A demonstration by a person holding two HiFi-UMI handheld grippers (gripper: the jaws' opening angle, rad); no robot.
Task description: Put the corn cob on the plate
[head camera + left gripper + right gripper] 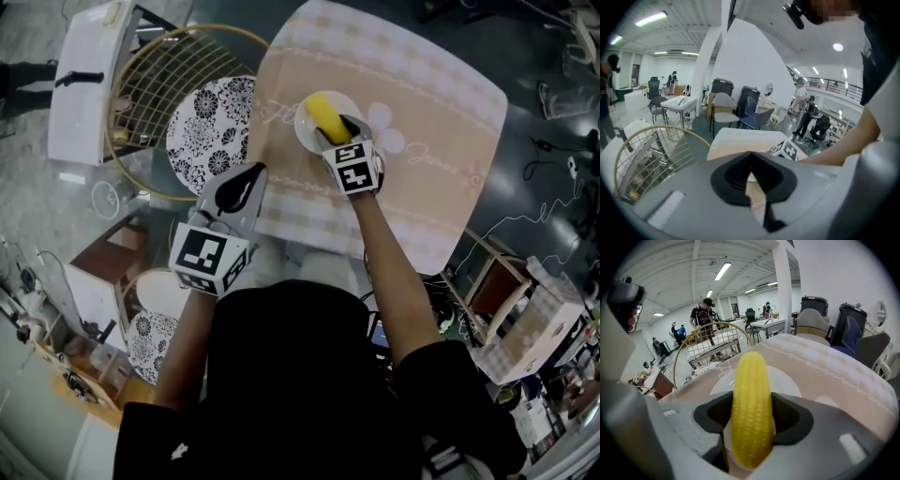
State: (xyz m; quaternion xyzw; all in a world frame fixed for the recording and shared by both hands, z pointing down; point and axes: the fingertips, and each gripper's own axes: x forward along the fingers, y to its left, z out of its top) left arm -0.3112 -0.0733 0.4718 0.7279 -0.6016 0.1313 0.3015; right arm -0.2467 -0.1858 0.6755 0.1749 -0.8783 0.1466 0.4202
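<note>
yellow corn cob (750,408) clamped in right gripper (335,131) over plate (790,380).

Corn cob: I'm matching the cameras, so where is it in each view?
Head view: corn cob upper centre, in the right gripper, at the white plate.
Left gripper view: not in it.
Right gripper view: centre, between the jaws.
Shared landmark: the beige tablecloth.

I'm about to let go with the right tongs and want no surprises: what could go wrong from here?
The corn cob, gripped in the right tongs, is round, and the white plate under it is small. Released at a tilt, it may roll off onto the cloth. The tongs are also near the plate's rim and could nudge it.
</note>
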